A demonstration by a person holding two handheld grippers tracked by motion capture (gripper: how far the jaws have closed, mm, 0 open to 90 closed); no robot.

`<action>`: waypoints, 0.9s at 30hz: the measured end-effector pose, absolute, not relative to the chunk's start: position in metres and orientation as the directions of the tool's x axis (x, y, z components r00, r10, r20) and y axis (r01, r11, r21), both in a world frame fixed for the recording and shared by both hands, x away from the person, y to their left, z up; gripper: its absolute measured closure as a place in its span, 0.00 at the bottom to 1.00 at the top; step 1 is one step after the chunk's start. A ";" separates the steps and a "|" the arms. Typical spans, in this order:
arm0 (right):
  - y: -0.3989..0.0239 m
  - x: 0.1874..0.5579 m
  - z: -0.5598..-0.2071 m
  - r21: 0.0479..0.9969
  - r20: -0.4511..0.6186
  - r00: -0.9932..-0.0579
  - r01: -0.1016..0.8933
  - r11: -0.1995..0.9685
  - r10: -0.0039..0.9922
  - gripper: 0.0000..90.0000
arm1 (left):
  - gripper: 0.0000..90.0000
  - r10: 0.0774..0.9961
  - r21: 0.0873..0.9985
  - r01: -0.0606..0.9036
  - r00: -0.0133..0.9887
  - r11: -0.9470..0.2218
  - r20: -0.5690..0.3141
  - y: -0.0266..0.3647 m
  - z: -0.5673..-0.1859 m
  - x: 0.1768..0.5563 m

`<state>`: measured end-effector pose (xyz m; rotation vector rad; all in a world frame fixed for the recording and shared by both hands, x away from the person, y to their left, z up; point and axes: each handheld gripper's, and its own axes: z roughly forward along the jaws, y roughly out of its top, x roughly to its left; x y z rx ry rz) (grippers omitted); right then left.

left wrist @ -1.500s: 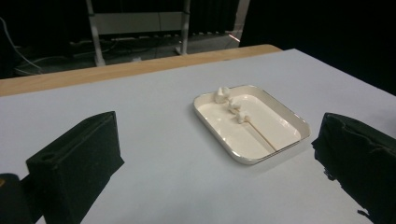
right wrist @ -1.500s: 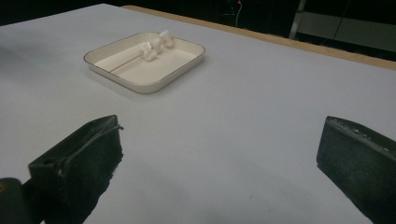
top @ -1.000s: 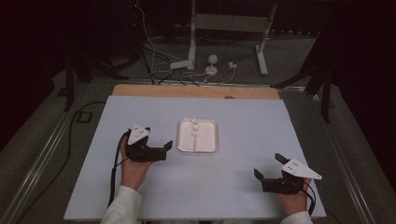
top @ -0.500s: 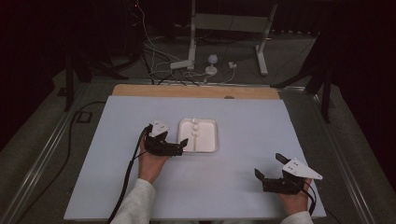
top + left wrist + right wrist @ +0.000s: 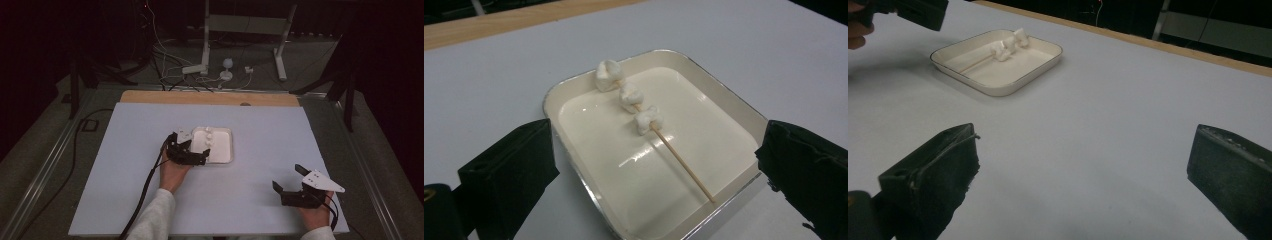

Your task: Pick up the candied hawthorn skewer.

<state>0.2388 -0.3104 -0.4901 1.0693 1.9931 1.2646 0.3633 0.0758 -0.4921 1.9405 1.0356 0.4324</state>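
Note:
A white square tray (image 5: 223, 150) (image 5: 614, 165) sits mid-table. In it lies a wooden skewer (image 5: 681, 162) with three white marshmallows (image 5: 629, 97) (image 5: 207, 136) on its far end. My left gripper (image 5: 199, 150) (image 5: 656, 145) is open at the tray's near-left corner, its jaws spread wide on either side of the tray with nothing between them. My right gripper (image 5: 289, 179) (image 5: 1085, 150) stands open over bare table at the front right, well apart from the tray (image 5: 1003, 90). In the right gripper view the left gripper (image 5: 918, 10) shows at the top left.
The white table top (image 5: 125, 175) ends in a wooden strip (image 5: 210, 97) at the back. A black cable (image 5: 145, 190) trails from the left gripper off the front edge. Beyond the table, a stand (image 5: 205, 55) and cables lie on the floor.
My left gripper has moved right and forward, from the table's left side to the tray's near-left corner. The right gripper has stayed put.

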 end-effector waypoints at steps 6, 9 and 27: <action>-0.310 0.239 -0.490 0.911 -0.029 -0.538 0.333 0.244 0.843 0.00 | 0.03 0.801 0.810 0.513 0.591 -0.282 -0.096 0.067 -0.500 0.369; -0.310 0.239 -0.490 0.911 -0.029 -0.538 0.332 0.244 0.842 0.00 | 0.04 0.803 0.802 0.519 0.590 -0.297 -0.084 0.062 -0.505 0.370; -0.311 0.239 -0.490 0.911 -0.025 -0.538 0.334 0.240 0.843 0.00 | 0.59 0.807 0.691 0.586 0.591 -0.424 -0.006 0.050 -0.519 0.375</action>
